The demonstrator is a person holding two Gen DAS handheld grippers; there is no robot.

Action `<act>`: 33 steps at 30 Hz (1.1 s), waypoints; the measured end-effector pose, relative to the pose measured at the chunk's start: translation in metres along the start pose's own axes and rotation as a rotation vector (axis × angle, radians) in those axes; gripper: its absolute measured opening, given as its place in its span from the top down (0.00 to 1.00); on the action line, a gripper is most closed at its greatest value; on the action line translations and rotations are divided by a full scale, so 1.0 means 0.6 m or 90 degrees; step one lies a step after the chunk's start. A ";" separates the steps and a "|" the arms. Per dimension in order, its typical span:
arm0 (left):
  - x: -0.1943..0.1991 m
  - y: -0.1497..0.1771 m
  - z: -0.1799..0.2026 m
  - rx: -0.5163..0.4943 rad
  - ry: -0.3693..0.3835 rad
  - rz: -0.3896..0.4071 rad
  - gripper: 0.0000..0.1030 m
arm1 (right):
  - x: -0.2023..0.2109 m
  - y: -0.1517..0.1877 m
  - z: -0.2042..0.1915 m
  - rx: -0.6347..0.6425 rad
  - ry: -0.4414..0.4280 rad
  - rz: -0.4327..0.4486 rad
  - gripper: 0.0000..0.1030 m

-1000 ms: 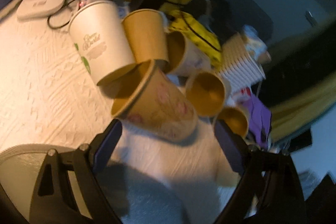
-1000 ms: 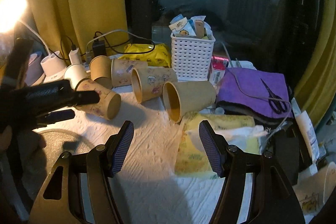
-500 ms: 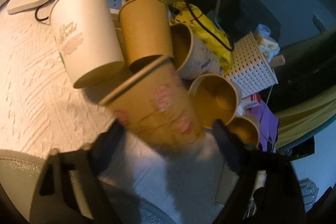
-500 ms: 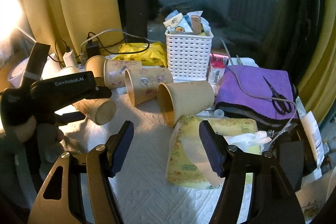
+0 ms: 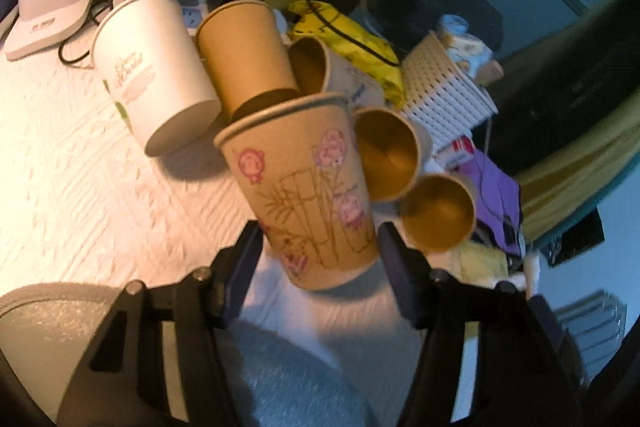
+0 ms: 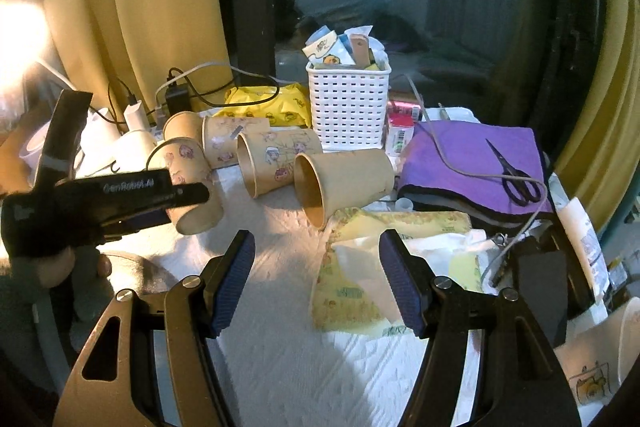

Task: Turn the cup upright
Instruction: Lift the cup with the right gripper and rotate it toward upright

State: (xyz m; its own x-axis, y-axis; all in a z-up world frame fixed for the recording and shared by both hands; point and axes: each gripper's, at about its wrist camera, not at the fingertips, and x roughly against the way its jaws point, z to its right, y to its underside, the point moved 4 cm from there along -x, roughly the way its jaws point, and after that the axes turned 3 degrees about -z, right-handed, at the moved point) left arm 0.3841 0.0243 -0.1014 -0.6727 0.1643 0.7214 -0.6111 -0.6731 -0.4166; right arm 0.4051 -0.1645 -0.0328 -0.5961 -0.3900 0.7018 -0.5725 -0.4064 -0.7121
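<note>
Brown paper cup (image 5: pixel 308 187) with pink monkey print sits between the left gripper (image 5: pixel 318 247) fingers, rim up, tilted, base near the white towel (image 5: pixel 80 187); pads look clamped on its lower sides. Past it, 1 white cup (image 5: pixel 156 75) and 1 plain brown cup (image 5: pixel 244 47) stand rim down; 3 more lie on their sides to its right. Right gripper (image 6: pixel 316 275) hangs open, empty, over the towel; a sideways cup (image 6: pixel 344 179) ahead, white basket (image 6: pixel 348 107) beyond, scissors (image 6: pixel 516 175) far right.
</note>
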 end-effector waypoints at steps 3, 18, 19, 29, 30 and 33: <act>0.016 0.015 0.010 -0.045 0.011 0.006 0.42 | 0.017 0.007 -0.008 -0.002 -0.003 0.003 0.34; 0.148 0.143 0.012 -0.295 0.015 0.047 0.45 | 0.100 0.070 -0.084 -0.046 -0.071 -0.009 0.34; 0.160 0.157 0.012 -0.318 0.013 0.052 0.45 | 0.106 0.076 -0.090 -0.048 -0.075 -0.010 0.34; 0.234 0.297 0.000 -0.438 0.045 0.039 0.45 | 0.151 0.135 -0.134 -0.088 -0.100 -0.037 0.34; 0.241 0.309 -0.002 -0.447 0.048 0.038 0.45 | 0.151 0.143 -0.140 -0.089 -0.103 -0.044 0.34; 0.261 0.339 -0.015 -0.457 0.060 0.027 0.45 | 0.157 0.165 -0.159 -0.101 -0.114 -0.059 0.34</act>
State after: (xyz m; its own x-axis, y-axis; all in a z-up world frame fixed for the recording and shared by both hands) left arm 0.1508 -0.0801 -0.0781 -0.7157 0.2322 0.6586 -0.6845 -0.0465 -0.7275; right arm 0.2386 -0.1629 -0.0392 -0.4357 -0.5023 0.7469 -0.7098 -0.3186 -0.6283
